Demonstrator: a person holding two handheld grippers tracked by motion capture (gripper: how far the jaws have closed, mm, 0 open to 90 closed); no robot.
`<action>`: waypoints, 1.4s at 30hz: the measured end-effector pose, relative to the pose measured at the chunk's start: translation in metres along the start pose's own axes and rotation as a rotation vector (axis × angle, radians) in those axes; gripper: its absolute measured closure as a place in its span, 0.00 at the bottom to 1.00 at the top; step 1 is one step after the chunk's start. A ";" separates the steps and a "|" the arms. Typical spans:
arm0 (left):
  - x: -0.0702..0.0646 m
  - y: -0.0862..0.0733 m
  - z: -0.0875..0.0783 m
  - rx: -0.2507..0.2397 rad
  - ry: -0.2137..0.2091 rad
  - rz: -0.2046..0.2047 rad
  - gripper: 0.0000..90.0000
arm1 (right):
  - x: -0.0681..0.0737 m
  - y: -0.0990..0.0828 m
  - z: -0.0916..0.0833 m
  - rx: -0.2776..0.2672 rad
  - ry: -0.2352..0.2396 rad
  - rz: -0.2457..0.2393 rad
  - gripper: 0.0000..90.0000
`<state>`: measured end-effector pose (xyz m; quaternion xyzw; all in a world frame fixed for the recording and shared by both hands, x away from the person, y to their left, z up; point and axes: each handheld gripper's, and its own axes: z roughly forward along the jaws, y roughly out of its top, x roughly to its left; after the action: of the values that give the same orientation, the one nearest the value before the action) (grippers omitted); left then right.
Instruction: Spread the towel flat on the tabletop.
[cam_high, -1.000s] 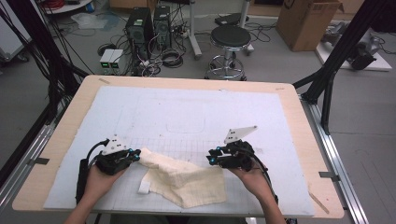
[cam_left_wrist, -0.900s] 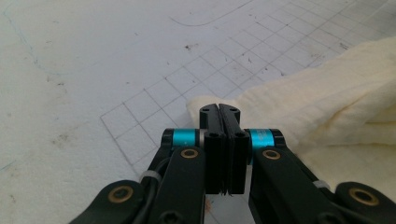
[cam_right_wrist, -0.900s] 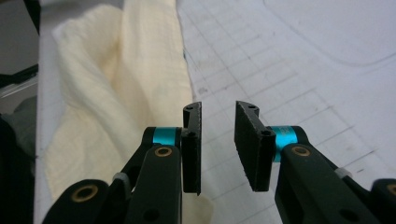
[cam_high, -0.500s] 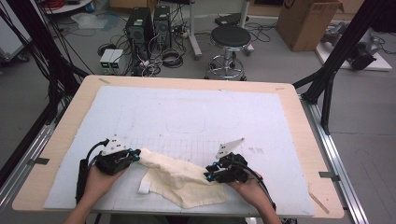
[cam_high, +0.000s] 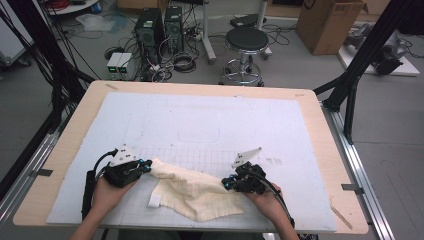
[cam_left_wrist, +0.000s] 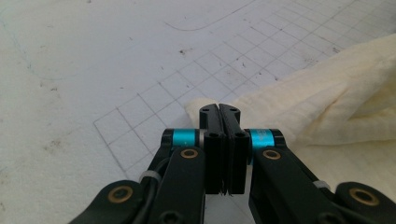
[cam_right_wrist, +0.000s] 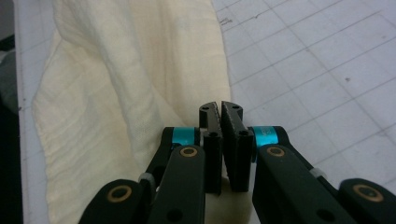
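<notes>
Both hands rest low, left tool (cam_high: 145, 165) pinched closed, right tool (cam_high: 227, 183) just closed.

Legible text: none is showing anywhere in the frames. A dark mark is sitting on the cardboard box (cam_high: 327, 22) at the upper right of the high view, possibly a logo, too blurred to read. The white mat (cam_high: 200, 125) is carrying an unnumbered printed grid.

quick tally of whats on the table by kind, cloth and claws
cream cloth: 1, crumpled near the front edge of the table
claws: 2, left claw shut on the cloth's left corner, right claw shut at the cloth's right edge
total: 3
</notes>
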<state>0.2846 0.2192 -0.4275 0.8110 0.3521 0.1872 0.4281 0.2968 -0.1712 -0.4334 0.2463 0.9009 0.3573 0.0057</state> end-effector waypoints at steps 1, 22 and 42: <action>0.000 0.000 0.000 -0.002 -0.002 -0.006 0.98 | -0.001 0.001 -0.002 -0.010 -0.008 -0.002 0.97; 0.015 0.030 0.042 -0.060 0.062 -0.165 0.98 | -0.050 0.018 -0.027 -0.174 -0.241 0.119 0.95; 0.024 0.025 0.058 0.126 0.045 -0.165 0.79 | -0.053 0.008 -0.006 -0.016 -0.255 0.156 0.87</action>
<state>0.3464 0.1943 -0.4401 0.8001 0.4386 0.1470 0.3820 0.3459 -0.1935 -0.4322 0.3587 0.8682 0.3297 0.0942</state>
